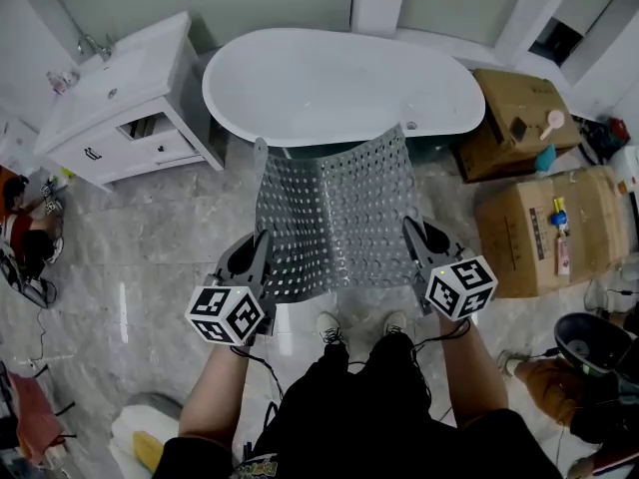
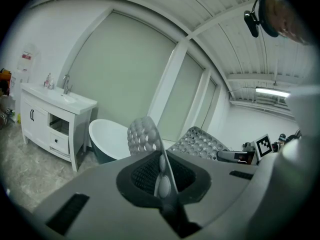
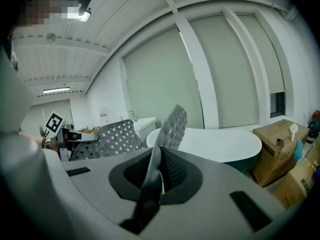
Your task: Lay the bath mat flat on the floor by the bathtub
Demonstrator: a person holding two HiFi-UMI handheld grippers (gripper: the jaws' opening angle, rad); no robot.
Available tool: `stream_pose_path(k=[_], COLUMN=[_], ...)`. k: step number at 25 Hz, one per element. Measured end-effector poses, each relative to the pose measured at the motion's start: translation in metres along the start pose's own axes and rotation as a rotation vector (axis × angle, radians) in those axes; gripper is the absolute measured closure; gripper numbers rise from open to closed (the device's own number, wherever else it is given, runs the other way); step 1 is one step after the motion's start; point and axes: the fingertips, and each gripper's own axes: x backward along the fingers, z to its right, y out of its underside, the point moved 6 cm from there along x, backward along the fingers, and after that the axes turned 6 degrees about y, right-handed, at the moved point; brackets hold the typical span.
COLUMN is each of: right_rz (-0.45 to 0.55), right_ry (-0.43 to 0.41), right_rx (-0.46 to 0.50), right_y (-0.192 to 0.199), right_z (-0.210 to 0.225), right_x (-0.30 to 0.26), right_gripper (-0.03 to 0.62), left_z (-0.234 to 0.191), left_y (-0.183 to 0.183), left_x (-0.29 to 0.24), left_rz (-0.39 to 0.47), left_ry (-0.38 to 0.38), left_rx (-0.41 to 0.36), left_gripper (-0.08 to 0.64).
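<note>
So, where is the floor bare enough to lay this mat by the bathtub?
Bare floor lies left of the mat, bordered by the cabinet, the bathtub and your shoes. The right side is crowded with cardboard boxes.

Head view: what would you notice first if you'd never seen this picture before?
The big grey bath mat full of holes, held out in the middle of the picture, with the left tongs and right tongs each shut on a near corner. Just beyond it sits the white bathtub, and brown cardboard boxes stand on the right.
</note>
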Motion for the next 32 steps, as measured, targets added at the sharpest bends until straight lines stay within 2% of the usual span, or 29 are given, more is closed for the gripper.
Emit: stream_pose_path(k=[7, 18, 32], right_rz=[0.006, -0.005, -0.077], right_ry=[0.033, 0.044, 0.014], right_rx=[0.001, 0.058, 0.023], right_y=[0.0, 0.022, 0.101], right_z=[0.018, 0.072, 0.17], right_x=[-0.017, -0.045, -0.091], right_gripper=[0.563, 0.563, 0.563], left_z=[-0.014, -0.014, -0.007], left_y=[-0.002, 0.022, 0.107], left_x=[-0.028, -0.087, -0.177], left_rz=[0.012, 0.008, -0.053], left_ry=[-0.002, 0.004, -0.074], left_rx=[-0.009, -0.039, -0.046], left_gripper=[0.528, 0.528, 0.528])
